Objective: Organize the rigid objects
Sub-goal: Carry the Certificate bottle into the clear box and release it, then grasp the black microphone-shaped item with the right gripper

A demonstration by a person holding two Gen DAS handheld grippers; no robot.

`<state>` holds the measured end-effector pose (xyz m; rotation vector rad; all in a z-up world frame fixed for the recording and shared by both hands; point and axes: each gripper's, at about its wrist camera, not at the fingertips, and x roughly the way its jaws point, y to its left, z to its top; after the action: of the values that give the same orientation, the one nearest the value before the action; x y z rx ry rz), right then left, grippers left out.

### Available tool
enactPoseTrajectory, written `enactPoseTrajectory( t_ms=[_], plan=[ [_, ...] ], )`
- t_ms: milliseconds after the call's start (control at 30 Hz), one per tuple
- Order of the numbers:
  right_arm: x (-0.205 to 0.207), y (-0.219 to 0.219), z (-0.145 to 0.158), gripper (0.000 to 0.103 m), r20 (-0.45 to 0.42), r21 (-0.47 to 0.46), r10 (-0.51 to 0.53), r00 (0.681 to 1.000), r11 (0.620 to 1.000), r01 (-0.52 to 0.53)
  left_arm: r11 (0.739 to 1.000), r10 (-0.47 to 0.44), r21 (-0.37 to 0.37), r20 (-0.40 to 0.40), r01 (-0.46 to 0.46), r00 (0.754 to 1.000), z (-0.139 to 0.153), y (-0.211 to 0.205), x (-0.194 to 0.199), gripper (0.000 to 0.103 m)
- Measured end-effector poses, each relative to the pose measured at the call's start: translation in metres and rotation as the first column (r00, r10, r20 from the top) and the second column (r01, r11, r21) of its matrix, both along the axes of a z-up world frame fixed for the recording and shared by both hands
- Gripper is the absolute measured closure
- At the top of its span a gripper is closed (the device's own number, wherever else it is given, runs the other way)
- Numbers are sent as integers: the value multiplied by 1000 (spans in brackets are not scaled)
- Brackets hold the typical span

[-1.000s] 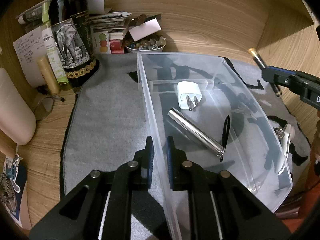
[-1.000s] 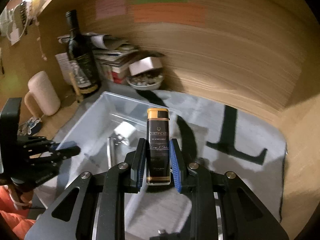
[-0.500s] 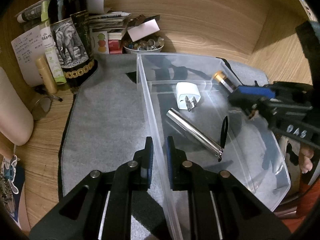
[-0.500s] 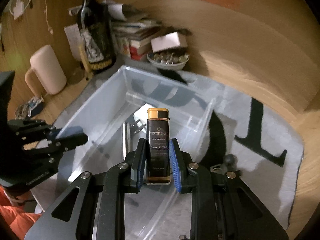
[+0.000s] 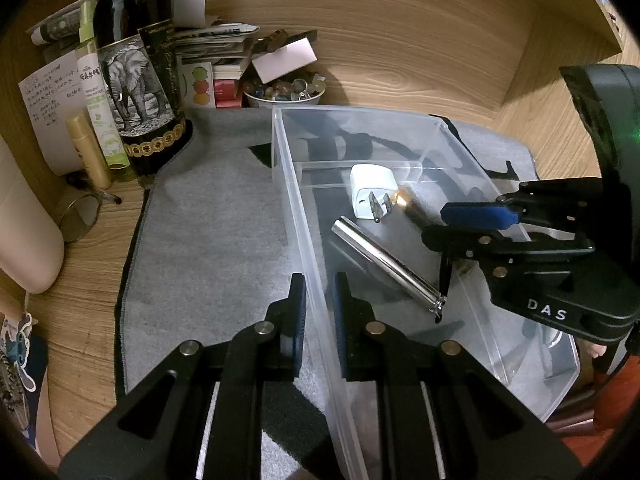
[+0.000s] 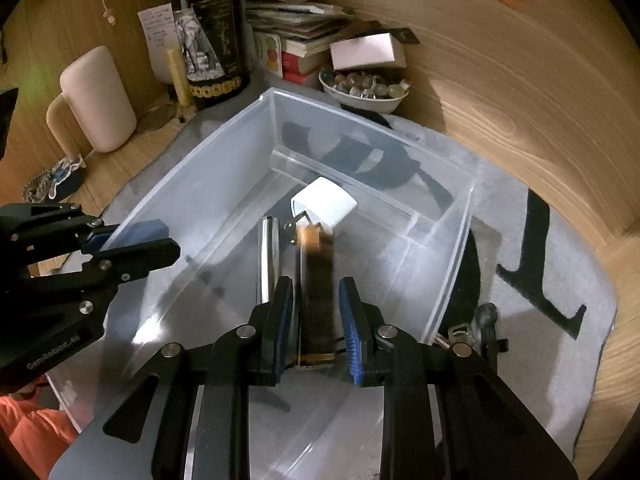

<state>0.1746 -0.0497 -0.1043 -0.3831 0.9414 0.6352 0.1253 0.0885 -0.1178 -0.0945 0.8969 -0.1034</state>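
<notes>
A clear plastic bin (image 5: pixel 288 184) (image 6: pixel 224 152) lies on a grey mat. Inside it are a white plug adapter (image 5: pixel 370 190) (image 6: pixel 326 204) and a silver metal tube (image 5: pixel 386 264) (image 6: pixel 267 256). My left gripper (image 5: pixel 319 304) is shut on the bin's left wall. My right gripper (image 6: pixel 316 312) hovers over the bin's inside; its jaws have parted and the black-and-gold lighter (image 6: pixel 316 280) (image 5: pixel 412 204) is blurred between them, loose from the pads.
A dark wine bottle (image 5: pixel 140 76), a stack of books and a bowl of stones (image 5: pixel 284 92) crowd the back left corner. A beige mug (image 6: pixel 96 100) stands left. Keys (image 6: pixel 476 324) lie on the mat right of the bin. Wooden walls close the back and right.
My right gripper moved down over the bin and opened; the lighter, held firmly before, now slips blurred between the jaws. My left gripper kept its hold on the bin wall.
</notes>
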Motion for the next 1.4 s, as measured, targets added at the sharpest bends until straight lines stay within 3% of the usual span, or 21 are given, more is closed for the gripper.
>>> enactPoseTrajectory(
  t_ms=[300,567,767,967,1167,1333,1400],
  plan=[
    [-4,-35,33,62,89,79,-90,992,993,84,1000,1,2,-3,-1,1000,0,-1,0,90],
    [7,-94,52,61,139,110,-270,953,960,256,1000,1,3,-5,-1,1000,0,-1,0,90],
    [30,-118,27,61,71,89,-337,939,940,331,1000,7,4,-9,-7,1000,0,0,0,90],
    [53,-120,-18,61,-39,-5,-329,943,944,329,1000,12,8,-14,-12,1000,0,-1,0,90],
    [64,-125,-38,61,-80,-39,-349,934,937,347,1000,15,11,-11,-15,1000,1,-1,-1,90],
    [65,-121,-45,78,-75,-53,-325,943,946,321,1000,16,11,-11,-16,1000,1,0,-1,90],
    [64,-119,-46,79,-62,-48,-307,950,951,305,1000,17,9,-12,-17,1000,1,0,-1,90]
  ],
)
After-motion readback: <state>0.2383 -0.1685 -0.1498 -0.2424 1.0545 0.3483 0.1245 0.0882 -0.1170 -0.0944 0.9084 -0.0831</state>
